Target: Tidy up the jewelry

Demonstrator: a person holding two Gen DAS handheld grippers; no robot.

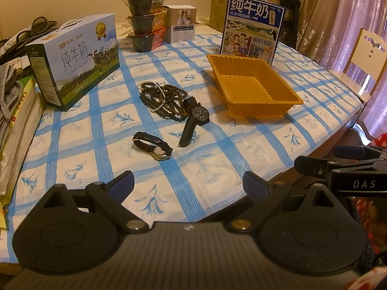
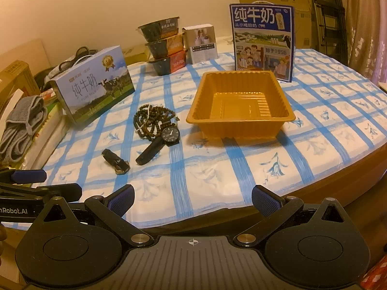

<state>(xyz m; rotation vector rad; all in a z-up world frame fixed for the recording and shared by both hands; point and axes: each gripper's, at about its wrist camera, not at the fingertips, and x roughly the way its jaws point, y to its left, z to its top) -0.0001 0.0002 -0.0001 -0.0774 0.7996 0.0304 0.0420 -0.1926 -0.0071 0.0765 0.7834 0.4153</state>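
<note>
Black watch (image 1: 196,116) lies well beyond both spread, empty tongs (image 1: 188,183).

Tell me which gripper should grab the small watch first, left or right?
Probably left. The small watch lies nearly straight ahead of the open left gripper, nearest of the jewelry. From the right gripper, also open, it sits off to the left, while the tray lies straight ahead.
</note>
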